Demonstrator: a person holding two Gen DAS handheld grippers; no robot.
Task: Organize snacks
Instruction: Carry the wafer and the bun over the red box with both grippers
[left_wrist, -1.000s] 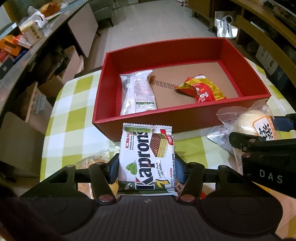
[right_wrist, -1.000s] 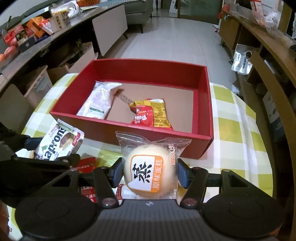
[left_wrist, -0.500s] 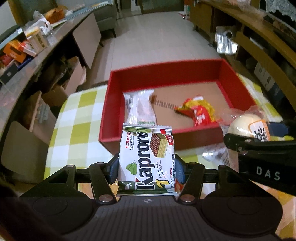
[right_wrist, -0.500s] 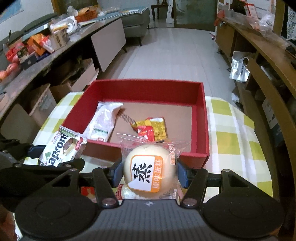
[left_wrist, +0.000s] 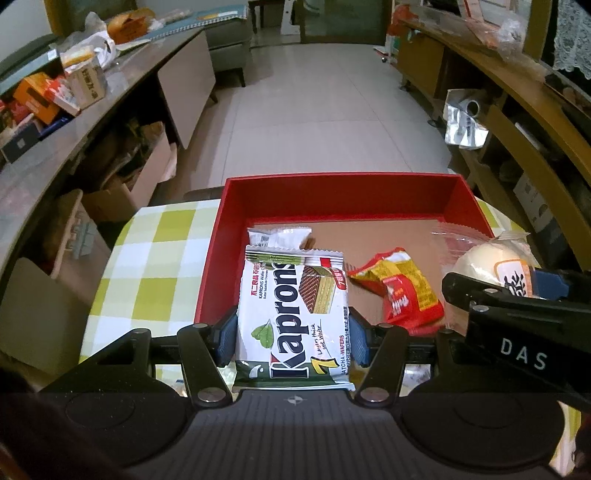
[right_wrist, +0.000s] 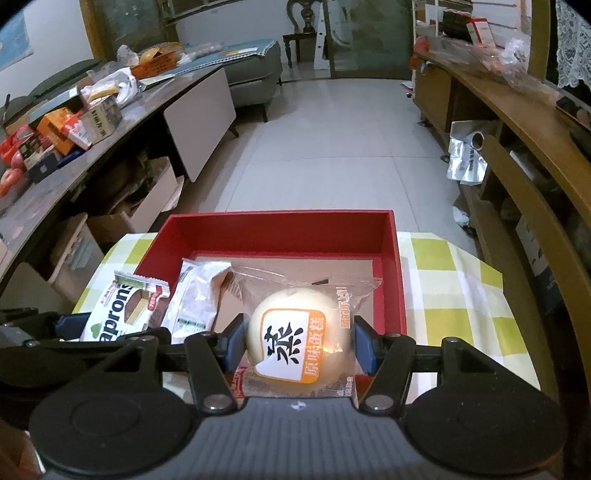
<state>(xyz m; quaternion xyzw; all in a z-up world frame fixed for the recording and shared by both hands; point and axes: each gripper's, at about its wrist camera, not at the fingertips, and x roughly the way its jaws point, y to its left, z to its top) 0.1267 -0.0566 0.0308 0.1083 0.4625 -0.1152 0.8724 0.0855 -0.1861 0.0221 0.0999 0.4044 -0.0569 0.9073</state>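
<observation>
From the left wrist camera, the left gripper (left_wrist: 292, 341) is clamped on a white and green Kaprons matcha wafer packet (left_wrist: 292, 317), its blue pads (left_wrist: 226, 340) pressing the packet's two long sides. The packet's long axis runs along the fingers, with its crimped top edge pointing away from the camera over the near wall of the red rectangular cardboard box (left_wrist: 218, 258). The box sits on a table covered by a yellow-green and white checked cloth (left_wrist: 155, 266). On the box's brown floor lie a white plastic snack packet (left_wrist: 279, 236), mostly hidden behind the wafer packet, and a red and yellow crinkled snack bag (left_wrist: 399, 291) to its right. At the right edge the right gripper (left_wrist: 517, 314) comes in, carrying a round pale steamed cake in a clear wrapper (left_wrist: 484, 258) over the box's right side.

From the right wrist camera, the right gripper (right_wrist: 297, 349) is closed on the steamed cake (right_wrist: 291, 332), blue pads (right_wrist: 364, 349) squeezing its sides. The orange-bordered label faces the camera and the wrapper's sealed end points forward, over the box (right_wrist: 391, 266) near its near wall. To the left, the white snack packet (right_wrist: 195, 299) lies lengthwise on the box floor, and the wafer packet (right_wrist: 122, 310) shows tilted in the left gripper (right_wrist: 92, 328) at the box's left corner, above the checked cloth (right_wrist: 450, 295)
</observation>
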